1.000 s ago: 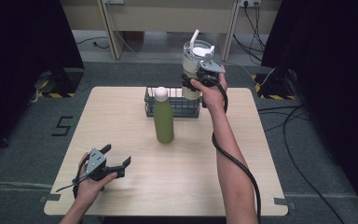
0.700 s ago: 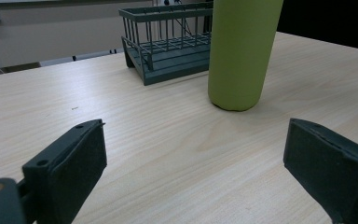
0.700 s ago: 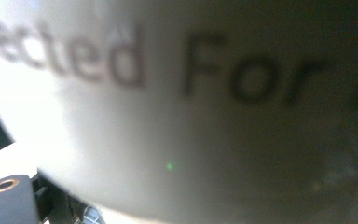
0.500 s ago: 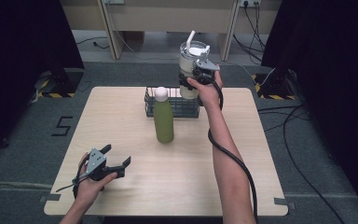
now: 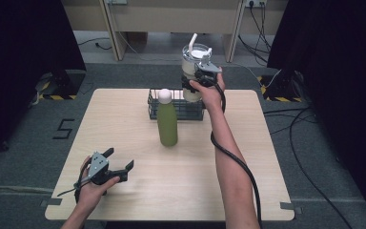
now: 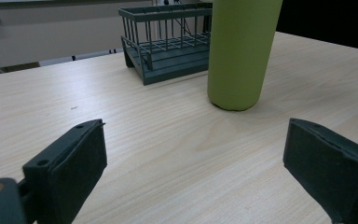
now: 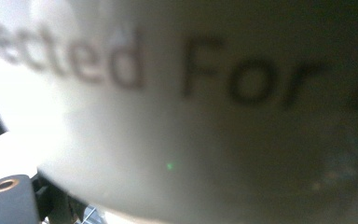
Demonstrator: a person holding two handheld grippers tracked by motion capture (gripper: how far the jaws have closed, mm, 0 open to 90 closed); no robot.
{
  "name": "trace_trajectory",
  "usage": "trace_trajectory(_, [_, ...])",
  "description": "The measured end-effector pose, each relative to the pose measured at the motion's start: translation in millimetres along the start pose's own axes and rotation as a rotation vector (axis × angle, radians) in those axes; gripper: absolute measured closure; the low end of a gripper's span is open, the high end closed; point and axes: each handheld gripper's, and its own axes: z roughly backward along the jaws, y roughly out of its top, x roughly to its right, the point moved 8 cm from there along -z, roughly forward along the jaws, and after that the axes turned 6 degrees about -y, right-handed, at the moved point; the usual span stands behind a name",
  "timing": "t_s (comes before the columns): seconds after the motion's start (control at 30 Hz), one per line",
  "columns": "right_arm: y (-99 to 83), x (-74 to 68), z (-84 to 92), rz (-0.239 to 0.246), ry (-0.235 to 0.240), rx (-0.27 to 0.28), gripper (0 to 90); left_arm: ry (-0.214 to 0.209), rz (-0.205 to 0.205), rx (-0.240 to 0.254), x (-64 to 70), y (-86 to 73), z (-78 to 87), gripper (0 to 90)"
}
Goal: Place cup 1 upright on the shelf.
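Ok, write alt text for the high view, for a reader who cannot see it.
A person's right gripper holds a pale lidded cup above a dark wire basket at the far side of a wooden table. A green bottle stands upright just in front of the basket. The left gripper rests open near the table's near left corner.

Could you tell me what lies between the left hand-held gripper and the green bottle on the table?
Nothing: in the left gripper view, bare tabletop runs from the open left hand-held gripper to the green bottle.
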Motion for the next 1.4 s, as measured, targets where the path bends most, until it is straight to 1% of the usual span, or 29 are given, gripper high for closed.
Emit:
trace_trajectory(0.07, [-0.9,-0.2,-1.2,-0.005,-0.004,-0.003,9.7,0.000,0.000,0.001,0.3,0.0,0.0,5.3])
trace_trajectory(0.1, [-1.6,0.1,-1.8,0.003,-0.005,-0.004,9.7,-0.001,0.000,0.000,0.2,0.0,0.1,5.3])
trace_trajectory(0.2, [-3.3,0.3,-3.4,-0.001,-0.005,-0.008,9.7,0.000,0.001,-0.001,-0.1,-0.2,0.1,5.3])
trace_trajectory(0.47, [-10.9,0.4,-7.4,0.010,-0.010,-0.025,9.7,-0.002,-0.002,-0.001,0.9,-0.2,-0.2,5.4])
trace_trajectory(0.53, [-14.3,0.5,-9.2,0.002,-0.010,-0.033,9.7,-0.003,-0.001,-0.001,0.9,-0.4,-0.3,5.4])
trace_trajectory(0.7, [-23.9,1.6,-14.5,0.009,-0.014,-0.054,9.7,-0.004,-0.004,-0.003,1.3,-0.6,-0.3,5.5])
trace_trajectory(0.87, [-29.2,1.4,-16.7,0.009,-0.013,-0.064,9.7,-0.006,-0.005,-0.004,1.6,-1.0,-0.6,5.5])
trace_trajectory(1.4, [-38.2,4.4,-21.4,0.011,-0.026,-0.077,9.6,-0.007,-0.006,-0.006,1.9,-1.4,-0.9,5.6])
